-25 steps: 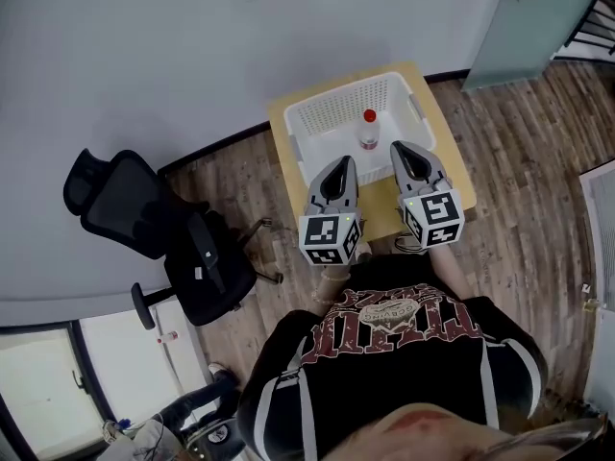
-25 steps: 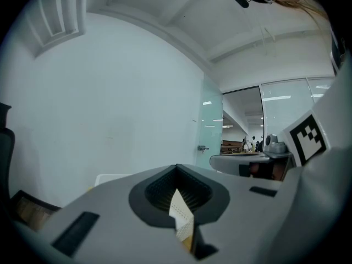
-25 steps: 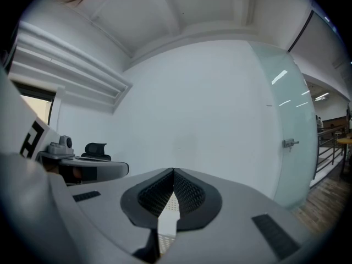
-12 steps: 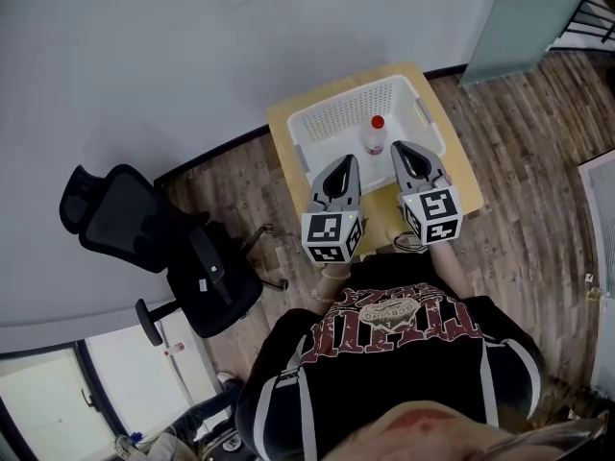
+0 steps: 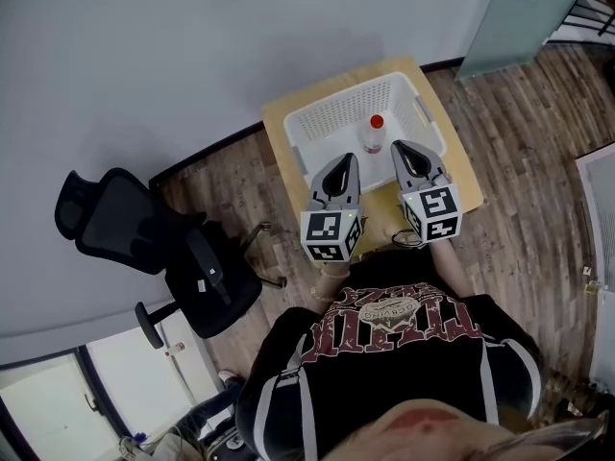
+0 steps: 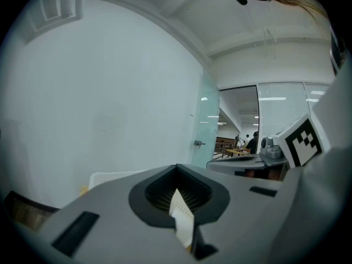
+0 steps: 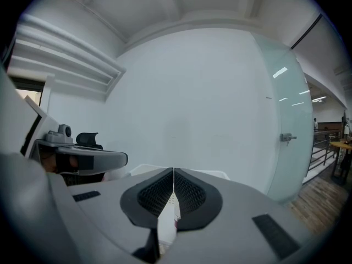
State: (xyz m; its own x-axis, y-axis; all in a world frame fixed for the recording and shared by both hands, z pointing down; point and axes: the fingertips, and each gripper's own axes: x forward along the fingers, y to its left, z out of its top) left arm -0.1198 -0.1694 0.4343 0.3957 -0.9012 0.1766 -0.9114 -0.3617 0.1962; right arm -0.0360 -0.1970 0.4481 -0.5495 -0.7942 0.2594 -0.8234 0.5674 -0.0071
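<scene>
Little has shifted in the last second. In the head view the whole scene has slid slightly, the chair point(image 5: 144, 233) drifting left and the basket point(image 5: 332, 104) a touch right, while both grippers hold their places over the near edge of the tabletop point(image 5: 276, 140). In the left gripper view the dark chair edge has left the frame.

At the left stands the black office chair, well apart from the work. The left gripper point(image 5: 342, 161) hangs above the basket's near wall with its jaws pressed together and nothing between them. Just to its right the bottle point(image 5: 374, 134), red-capped and upright, stands inside the white basket between the two gripper tips. The right gripper point(image 5: 404, 149) is also closed on nothing, beside the bottle. A glass door point(image 5: 519, 8) stands at the far right.

The bottle looks tall and narrow, so I judge it easy to topple. A closed gripper brushing its cap or shoulder would tip it against the basket wall.

Neither gripper view shows the bottle. Both look out level at the wall and catch only a pale strip of basket rim. The bottle's foot, its contents and the person's hands under the grippers cannot be made out.
</scene>
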